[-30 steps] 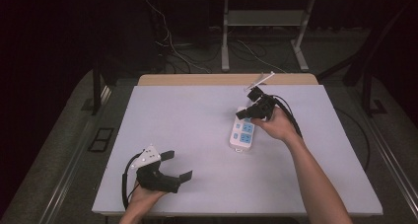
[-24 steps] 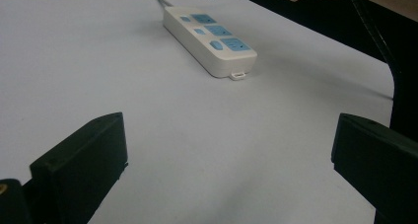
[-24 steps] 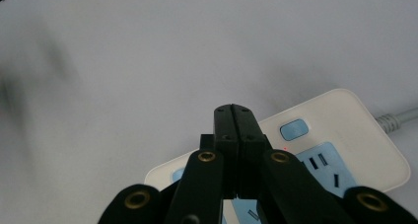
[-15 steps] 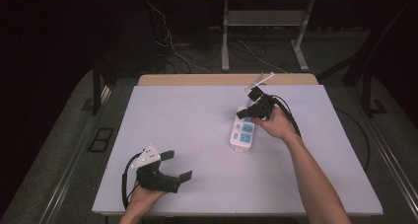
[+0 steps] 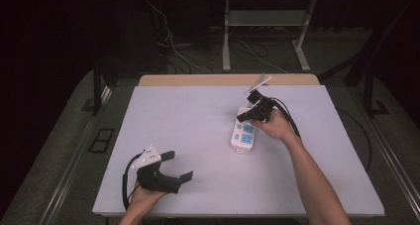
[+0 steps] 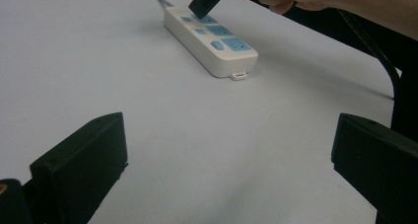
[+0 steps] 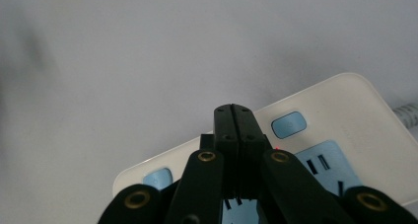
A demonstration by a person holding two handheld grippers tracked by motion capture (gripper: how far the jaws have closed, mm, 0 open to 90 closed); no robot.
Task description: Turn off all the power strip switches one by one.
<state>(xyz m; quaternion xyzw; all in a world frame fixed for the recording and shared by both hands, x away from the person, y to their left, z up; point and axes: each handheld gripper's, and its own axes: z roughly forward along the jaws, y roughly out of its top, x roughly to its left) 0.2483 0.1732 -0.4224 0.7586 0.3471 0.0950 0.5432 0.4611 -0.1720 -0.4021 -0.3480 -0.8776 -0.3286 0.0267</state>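
**Closed jaws over a switch**

The left gripper rests idle, jaws spread wide and empty, the power strip well ahead of its fingers. The right gripper is clenched on nothing, tips just above the strip's blue buttons. A skewed press could shove the light strip sideways. It is white, with pale-blue sockets.
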